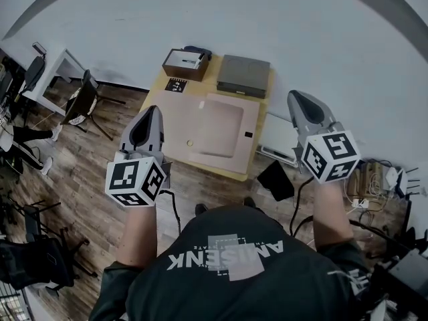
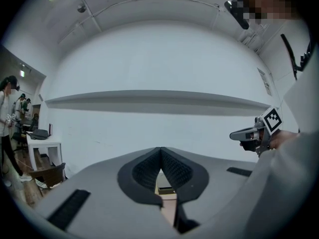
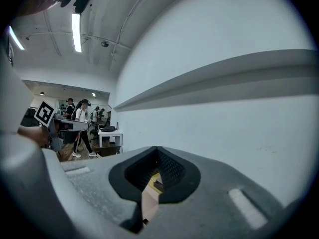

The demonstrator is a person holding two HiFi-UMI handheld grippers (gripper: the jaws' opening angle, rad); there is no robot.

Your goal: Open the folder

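Note:
A pale pink folder [image 1: 217, 127] lies closed and flat on a small wooden table [image 1: 262, 122] far below me. Both grippers hang high above the floor, well short of the table, and point level toward the wall. My left gripper [image 1: 153, 110] is shut with nothing in it; in its own view the dark pads [image 2: 149, 171] meet at the tip. My right gripper [image 1: 295, 97] is shut and empty too, pads [image 3: 172, 171] together. Each shows in the other's view: the right gripper [image 2: 245, 133] and the left gripper [image 3: 70, 125]. Only a sliver of table shows between the jaws.
At the table's back stand a cardboard box [image 1: 186, 63], a grey flat case [image 1: 244, 75] and a marker card [image 1: 176, 85]. A chair [image 1: 83, 102] and white desk [image 1: 50, 72] are left, a white unit [image 1: 277, 139] and cables [image 1: 374, 179] right. People [image 3: 82, 126] walk in the background.

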